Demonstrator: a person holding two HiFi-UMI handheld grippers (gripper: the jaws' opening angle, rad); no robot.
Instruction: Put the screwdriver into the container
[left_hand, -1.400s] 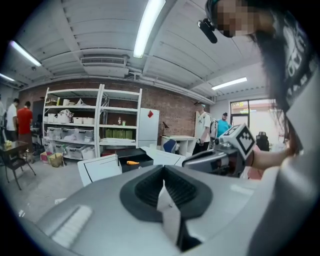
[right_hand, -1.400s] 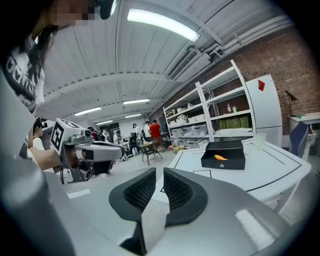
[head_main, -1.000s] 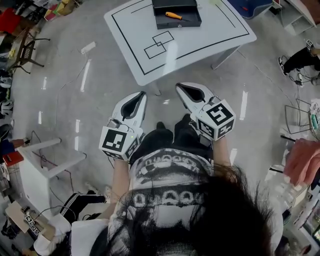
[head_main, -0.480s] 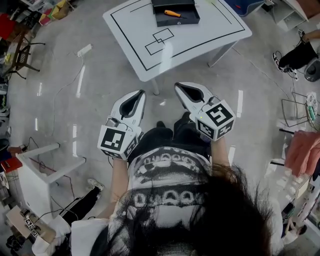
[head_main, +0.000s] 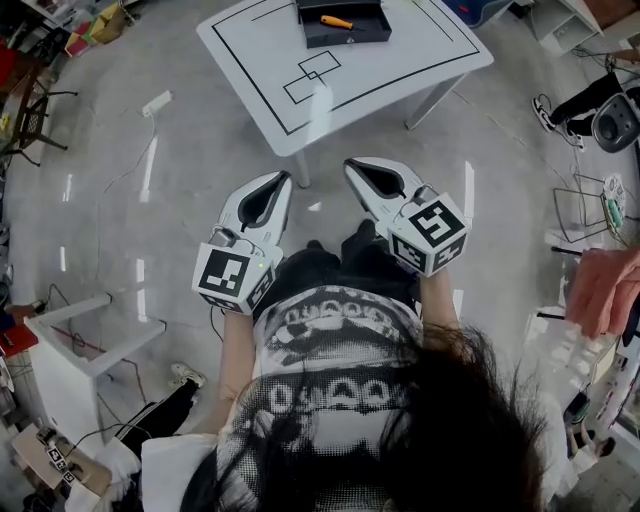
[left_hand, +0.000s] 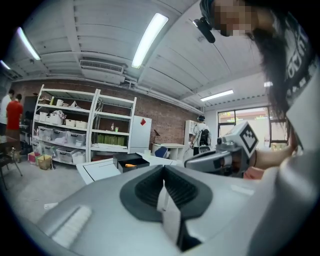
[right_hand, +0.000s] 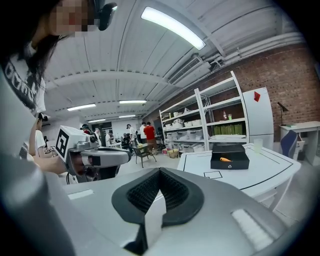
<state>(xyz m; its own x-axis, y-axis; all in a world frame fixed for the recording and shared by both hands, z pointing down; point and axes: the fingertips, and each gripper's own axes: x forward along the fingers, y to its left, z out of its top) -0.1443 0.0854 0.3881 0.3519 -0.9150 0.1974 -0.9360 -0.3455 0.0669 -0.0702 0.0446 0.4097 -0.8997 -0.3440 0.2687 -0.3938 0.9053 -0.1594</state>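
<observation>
The orange-handled screwdriver (head_main: 336, 21) lies inside the black container (head_main: 340, 30) at the far side of the white table (head_main: 400, 62). My left gripper (head_main: 282, 181) and right gripper (head_main: 351, 164) are held side by side in front of the person's body, well short of the table. Both are shut with nothing between the jaws. In the left gripper view the shut left gripper (left_hand: 163, 174) points toward the container (left_hand: 131, 161), and the right gripper (left_hand: 220, 157) shows beside it. The right gripper view has the container (right_hand: 229, 156) and screwdriver (right_hand: 226, 159) past the shut right gripper (right_hand: 160, 176).
Grey floor separates the person from the table. A white bench (head_main: 90, 340) stands at the left, a power strip (head_main: 157, 102) lies on the floor, and a pink cloth (head_main: 602, 292) hangs at the right. Shelving (left_hand: 75, 132) and people (right_hand: 149, 134) fill the background.
In the head view the table with the container has slid toward the top edge and left. Both grippers kept shut and side by side, shifting slightly up and left in the frame.
</observation>
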